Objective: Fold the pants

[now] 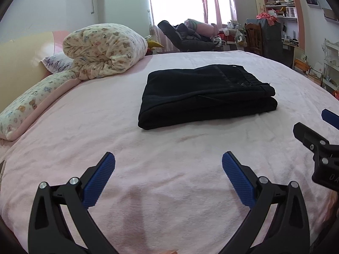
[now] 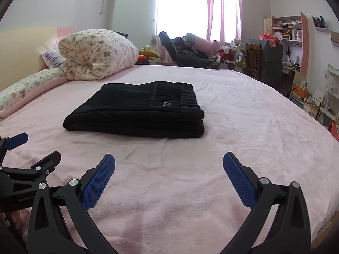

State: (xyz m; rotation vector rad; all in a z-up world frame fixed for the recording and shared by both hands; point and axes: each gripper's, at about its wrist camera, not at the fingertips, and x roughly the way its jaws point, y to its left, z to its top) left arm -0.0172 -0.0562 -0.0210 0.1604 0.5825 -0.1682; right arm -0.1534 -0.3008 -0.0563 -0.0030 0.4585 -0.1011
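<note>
Hovering apart — left gripper (image 1: pixel 168 176), right gripper (image 2: pixel 168 176), jaws spread.

Window (image 1: pixel 178 0) glare blows out (daylight behind pink curtains); fisheye edges curve.

Left claw (image 1: pixel 168 160) and right claw (image 2: pixel 168 160) hover side by side, both spread wide and holding nothing

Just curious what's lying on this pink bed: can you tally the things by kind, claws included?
Folded black pants: 1
Rolled teddy-print quilt: 1
Pillows: 2, one teddy-print, one purple-patterned
Claws, both open and empty: 2, left claw, right claw
Total: 6
</note>
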